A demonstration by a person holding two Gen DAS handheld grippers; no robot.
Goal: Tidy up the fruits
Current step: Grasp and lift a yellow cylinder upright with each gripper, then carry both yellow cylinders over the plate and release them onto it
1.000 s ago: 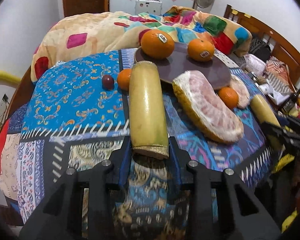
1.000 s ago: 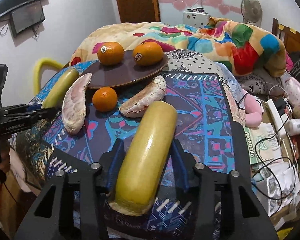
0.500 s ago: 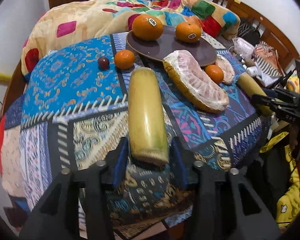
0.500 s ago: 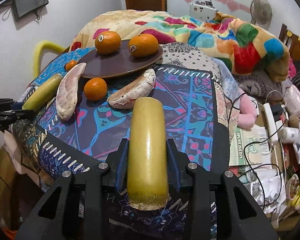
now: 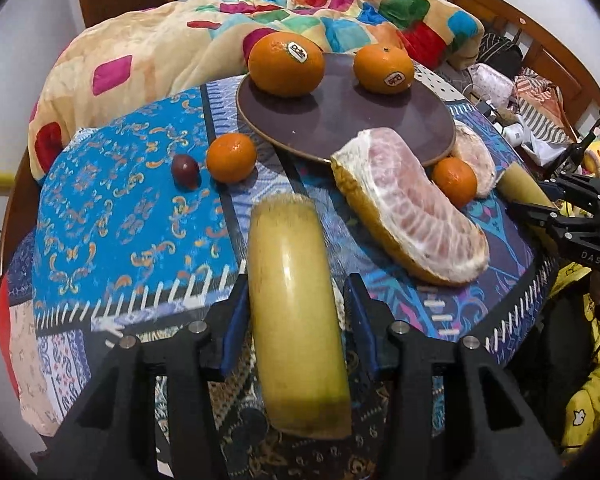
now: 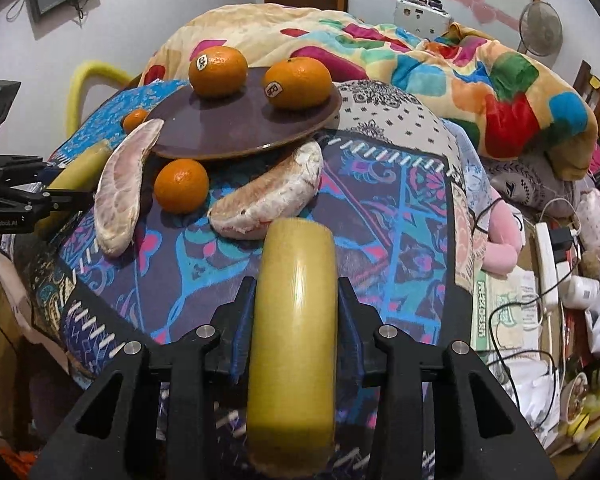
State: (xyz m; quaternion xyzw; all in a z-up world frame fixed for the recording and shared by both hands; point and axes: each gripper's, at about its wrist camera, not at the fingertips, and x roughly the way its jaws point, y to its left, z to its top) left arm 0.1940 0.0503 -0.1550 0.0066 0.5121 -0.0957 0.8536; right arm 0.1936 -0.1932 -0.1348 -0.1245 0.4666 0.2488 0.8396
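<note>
Gripping one yellow cane (image 5: 296,320) each, left tongs (image 5: 296,320) and right tongs (image 6: 294,316) narrow on cane (image 6: 294,320), plate (image 5: 340,120) at 12 o'clock, two oranges (image 5: 286,64) aboard, pomelo wedge (image 5: 412,208) at 1 o'clock.

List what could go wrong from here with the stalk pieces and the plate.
1. The right gripper clamps its smooth yellow stalk across a narrow band, so the long piece may pivot or slip out.
2. The brown plate seems to overlap a pomelo wedge. Bumping either may tip the plate and roll the stickered oranges off.
3. The left gripper shows a gap beside the left-hand stalk, so that hold looks loose.
</note>
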